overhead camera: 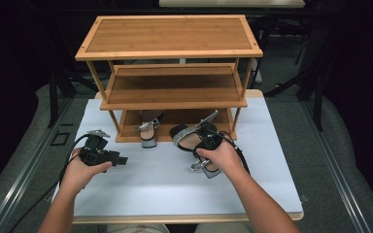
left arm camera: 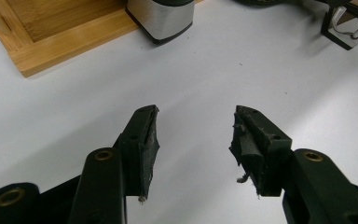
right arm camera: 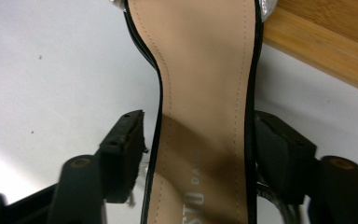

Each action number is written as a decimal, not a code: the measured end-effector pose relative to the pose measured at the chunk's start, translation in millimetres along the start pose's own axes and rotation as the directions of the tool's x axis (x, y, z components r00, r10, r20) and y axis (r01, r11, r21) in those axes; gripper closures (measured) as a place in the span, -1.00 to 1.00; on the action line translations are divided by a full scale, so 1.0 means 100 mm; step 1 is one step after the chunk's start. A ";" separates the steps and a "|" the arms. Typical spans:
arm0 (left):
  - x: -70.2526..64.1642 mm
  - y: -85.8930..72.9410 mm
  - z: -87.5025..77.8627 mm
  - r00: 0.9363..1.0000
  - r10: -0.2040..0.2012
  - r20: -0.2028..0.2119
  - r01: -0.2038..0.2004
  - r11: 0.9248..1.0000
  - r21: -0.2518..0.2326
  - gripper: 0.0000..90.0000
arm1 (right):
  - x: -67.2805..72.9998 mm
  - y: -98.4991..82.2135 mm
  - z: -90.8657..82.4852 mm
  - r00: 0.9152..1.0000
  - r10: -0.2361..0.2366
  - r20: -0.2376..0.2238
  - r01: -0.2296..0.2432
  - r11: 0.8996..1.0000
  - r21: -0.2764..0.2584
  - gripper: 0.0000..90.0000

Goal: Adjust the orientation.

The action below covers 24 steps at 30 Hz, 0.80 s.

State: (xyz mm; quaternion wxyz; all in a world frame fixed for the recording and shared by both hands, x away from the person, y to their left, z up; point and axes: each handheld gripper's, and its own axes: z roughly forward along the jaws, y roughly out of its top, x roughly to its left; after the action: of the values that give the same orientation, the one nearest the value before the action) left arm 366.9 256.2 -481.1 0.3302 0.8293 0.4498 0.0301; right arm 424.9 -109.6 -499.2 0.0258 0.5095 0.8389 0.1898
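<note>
A black high-heeled sandal [overhead camera: 187, 140] with a tan insole [right arm camera: 200, 70] and silver trim lies on the white table in front of the wooden rack [overhead camera: 170, 53]. My right gripper [overhead camera: 208, 141] straddles its narrow waist, and its jaws [right arm camera: 200, 144] stand on either side of the sole. A sliver of gap shows at the left pad [right arm camera: 123, 149]. A second sandal [overhead camera: 148, 132] stands at the rack's bottom shelf, with its silver block heel [left arm camera: 161, 18] over the front edge. My left gripper [overhead camera: 121, 160] hovers low over the table to the left, and its jaws [left arm camera: 193, 135] are apart with nothing between them.
The three-tier bamboo rack has bare top and middle shelves. Its bottom frame [left arm camera: 51, 42] lies just ahead of my left gripper. The white tabletop [overhead camera: 165, 184] spreads toward the near edge. Dark floor and metal rails [overhead camera: 9, 194] flank the table.
</note>
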 end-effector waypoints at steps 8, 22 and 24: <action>0.00 0.00 0.01 1.000 -0.003 -0.004 0.003 1.000 0.002 0.11 | -0.01 -0.05 -0.30 0.999 -0.020 -0.028 0.017 0.994 -0.105 -0.27; -0.01 -0.01 0.01 1.000 -0.003 -0.006 0.003 1.000 0.003 0.11 | -0.06 -0.47 -0.87 0.991 -0.132 0.012 0.133 0.985 -0.113 0.07; -0.01 0.00 0.01 1.000 -0.002 -0.007 0.002 1.000 0.004 0.11 | -0.07 -0.57 -0.81 0.989 -0.148 0.020 0.149 0.986 -0.078 0.09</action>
State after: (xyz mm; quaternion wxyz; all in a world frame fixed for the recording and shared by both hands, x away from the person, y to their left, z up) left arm 366.4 255.0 -481.7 0.3270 0.8294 0.4519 0.0319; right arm 361.0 -162.6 -444.4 0.0659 0.4455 0.8661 0.2168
